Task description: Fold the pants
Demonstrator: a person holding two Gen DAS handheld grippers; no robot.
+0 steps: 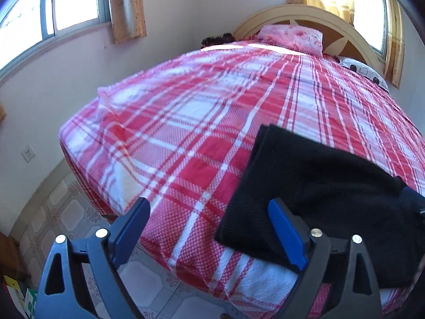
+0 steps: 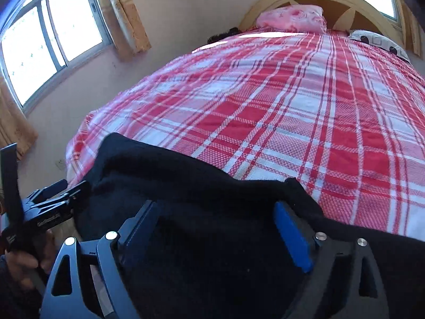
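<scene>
Lying near the foot edge of the bed, the black pants (image 1: 313,186) already look doubled over into a thick, compact slab on the red-and-white plaid bedspread (image 1: 186,138). From the left gripper (image 1: 209,231) they sit just ahead and to its right, its right finger over their near corner and its left finger over bare bedspread; its jaws stand wide apart and grasp nothing. From the right gripper (image 2: 215,228) the cloth fills the whole space directly ahead and beneath, with a raised ridge just beyond the fingertips; these jaws too are spread and released, the fabric under them rather than pinched, as far as the dark cloth lets me tell.

My reading is that one fold has been laid and the next step is to square it or fold once more. To do that well, I would bring both tools to matching corners of the same edge, bite through all layers rather than the top one, lift just enough to clear the bed, and carry the edge over evenly so the ridge flattens instead of bunching. Beyond the fingertips, far off, a pink pillow (image 1: 290,37) rests against the headboard (image 1: 345,18).
</scene>
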